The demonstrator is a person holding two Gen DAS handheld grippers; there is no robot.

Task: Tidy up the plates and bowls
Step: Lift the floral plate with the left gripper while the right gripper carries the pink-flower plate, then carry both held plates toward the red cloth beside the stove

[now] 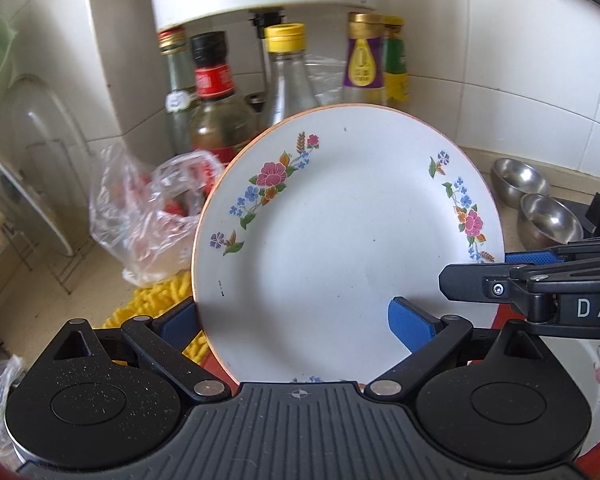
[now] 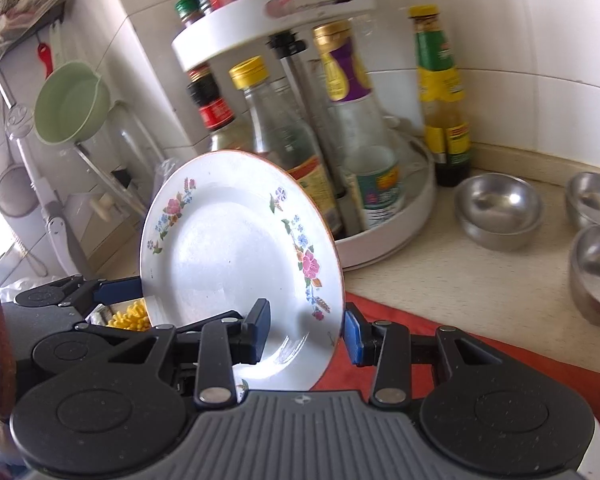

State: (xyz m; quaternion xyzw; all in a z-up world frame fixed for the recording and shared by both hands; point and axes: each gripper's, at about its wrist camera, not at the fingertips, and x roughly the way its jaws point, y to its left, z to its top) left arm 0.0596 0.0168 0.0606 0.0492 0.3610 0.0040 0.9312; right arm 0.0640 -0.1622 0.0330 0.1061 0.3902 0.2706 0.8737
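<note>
Above the beige stone counter (image 2: 480, 280), a round white ceramic plate with painted flowers and a thin orange rim (image 1: 348, 240) is held up on edge, tilted, clear of the surface. The left tool (image 1: 296, 322) grips its lower edge, one blue pad behind the rim and the other pressed on the white face. The right tool (image 2: 306, 334) clamps the same plate at its lower right rim, jaws narrow, a pad on each side (both tools share the one plate). In the left wrist view the right tool reaches in from the right and meets the plate's edge. Behind the plate stands a white two-tier round rack of sauce bottles (image 2: 384, 240). Three small stainless steel bowls (image 2: 500, 208) sit on the counter to the right, near one another. A red cloth (image 2: 440, 340) lies under the tools, and a second flowered plate (image 1: 596, 380) rests low at the right in the left wrist view.
</note>
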